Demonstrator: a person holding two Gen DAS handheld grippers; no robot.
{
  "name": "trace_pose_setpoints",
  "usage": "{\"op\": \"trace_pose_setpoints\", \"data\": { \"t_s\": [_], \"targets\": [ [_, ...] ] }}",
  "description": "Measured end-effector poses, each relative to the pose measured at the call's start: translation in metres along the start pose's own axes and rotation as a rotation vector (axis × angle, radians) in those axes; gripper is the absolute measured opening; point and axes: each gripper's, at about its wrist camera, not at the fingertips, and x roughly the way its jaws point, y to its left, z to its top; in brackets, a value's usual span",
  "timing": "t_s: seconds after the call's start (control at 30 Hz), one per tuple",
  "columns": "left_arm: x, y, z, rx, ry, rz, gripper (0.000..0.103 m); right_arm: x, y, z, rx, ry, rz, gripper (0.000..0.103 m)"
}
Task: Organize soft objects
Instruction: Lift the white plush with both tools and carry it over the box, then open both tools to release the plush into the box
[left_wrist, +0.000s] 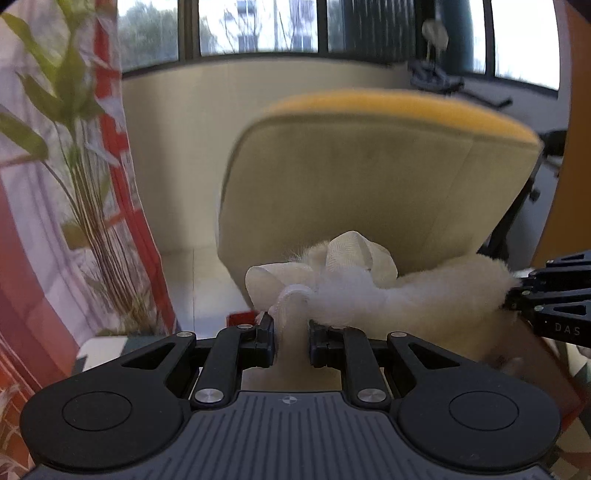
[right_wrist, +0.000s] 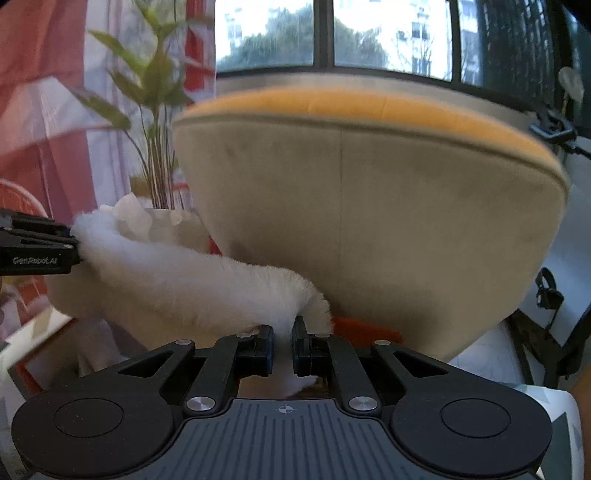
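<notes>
Left grip: the black two-finger left gripper (left_wrist: 291, 341) is clamped on a pale strap or ribbon end of the fluffy white plush piece with the cream ribbon bow (left_wrist: 388, 295); the fabric runs straight up between its fingers.
Right grip: the black two-finger right gripper (right_wrist: 282, 345) is pinched on the opposite furry end, a tuft pushing out below its fingertips.
Why both ends: my guess is that something this limp would sag or bunch from one hand, so holding each end keeps it spread and controllable.
Plush from the left gripper: it rises from between the fingers, passes the bow just ahead, then stretches away rightward to the other gripper at the view's edge.
Plush from the right gripper: it arcs up and leftward from the fingertips, clear of any surface, to the left tool's fingers.
Just beyond: the beige velvet chair back with a mustard-yellow top edge (right_wrist: 369, 206) fills the space ahead of both grippers, close behind the plush; I cannot tell whether they touch.
Farther left: a tall green leafy houseplant (right_wrist: 155, 110) against a red-and-white patterned curtain (left_wrist: 118, 129).
Farthest: dark-framed windows (right_wrist: 325, 33), daylight and trees outside.
</notes>
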Motion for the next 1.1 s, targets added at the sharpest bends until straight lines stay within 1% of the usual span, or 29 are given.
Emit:
{"op": "trace_pose_setpoints", "data": {
  "t_s": [0.1, 0.27, 0.37, 0.4, 0.43, 0.47, 0.5, 0.53, 0.6, 0.67, 0.7, 0.77, 0.8, 0.83, 0.87, 0.9, 0.93, 0.97, 1.03, 1.1],
  "targets": [
    [0.014, 0.000, 0.000, 0.020, 0.061, -0.006, 0.018, 0.017, 0.001, 0.000, -0.018, 0.056, -0.013, 0.009],
    [0.030, -0.002, -0.001, 0.040, 0.136, -0.016, 0.018, 0.037, 0.002, -0.002, -0.048, 0.136, -0.031, 0.009],
    [0.039, -0.004, -0.003, 0.048, 0.186, -0.040, 0.022, 0.049, 0.004, -0.001, -0.052, 0.170, -0.044, 0.009],
    [0.041, -0.005, -0.003, 0.053, 0.198, -0.045, 0.027, 0.052, 0.005, -0.001, -0.052, 0.180, -0.051, 0.010],
    [0.042, -0.007, -0.004, 0.061, 0.209, -0.044, 0.035, 0.055, 0.006, -0.001, -0.053, 0.192, -0.063, 0.012],
    [0.040, -0.008, -0.005, 0.067, 0.209, -0.046, 0.039, 0.057, 0.006, -0.003, -0.053, 0.203, -0.072, 0.013],
    [0.039, -0.008, -0.005, 0.071, 0.207, -0.047, 0.047, 0.059, 0.008, -0.002, -0.051, 0.212, -0.079, 0.015],
    [0.038, -0.007, -0.005, 0.075, 0.206, -0.048, 0.056, 0.061, 0.009, -0.003, -0.047, 0.220, -0.084, 0.018],
    [0.033, -0.007, -0.005, 0.076, 0.202, -0.045, 0.066, 0.060, 0.009, -0.004, -0.040, 0.222, -0.106, 0.024],
    [0.025, -0.005, -0.005, 0.073, 0.188, -0.044, 0.069, 0.050, 0.004, -0.007, -0.029, 0.214, -0.120, 0.034],
    [0.025, -0.001, -0.003, 0.070, 0.184, -0.044, 0.073, 0.047, 0.004, -0.007, -0.018, 0.205, -0.122, 0.038],
    [0.017, 0.000, -0.003, 0.062, 0.167, -0.041, 0.081, 0.038, 0.001, -0.008, 0.007, 0.181, -0.127, 0.056],
    [0.011, 0.001, -0.004, 0.059, 0.153, -0.041, 0.088, 0.030, 0.000, -0.009, 0.024, 0.161, -0.121, 0.060],
    [0.003, 0.002, -0.005, 0.056, 0.131, -0.040, 0.094, 0.025, 0.000, -0.010, 0.039, 0.145, -0.113, 0.068],
    [-0.004, 0.002, -0.006, 0.053, 0.112, -0.041, 0.096, 0.017, -0.003, -0.012, 0.054, 0.128, -0.109, 0.078],
    [-0.012, 0.003, -0.007, 0.049, 0.093, -0.048, 0.099, 0.010, -0.002, -0.013, 0.068, 0.106, -0.110, 0.084],
    [-0.018, 0.003, -0.008, 0.046, 0.078, -0.059, 0.100, 0.004, -0.002, -0.014, 0.079, 0.087, -0.116, 0.096],
    [-0.025, 0.003, -0.011, 0.043, 0.065, -0.068, 0.101, -0.004, -0.003, -0.016, 0.089, 0.065, -0.119, 0.102],
    [-0.039, 0.002, -0.016, 0.035, 0.040, -0.063, 0.103, -0.018, -0.002, -0.021, 0.107, 0.030, -0.126, 0.102],
    [-0.054, 0.002, -0.023, 0.023, 0.013, -0.065, 0.103, -0.029, 0.000, -0.025, 0.117, 0.019, -0.129, 0.102]
  ]
}}
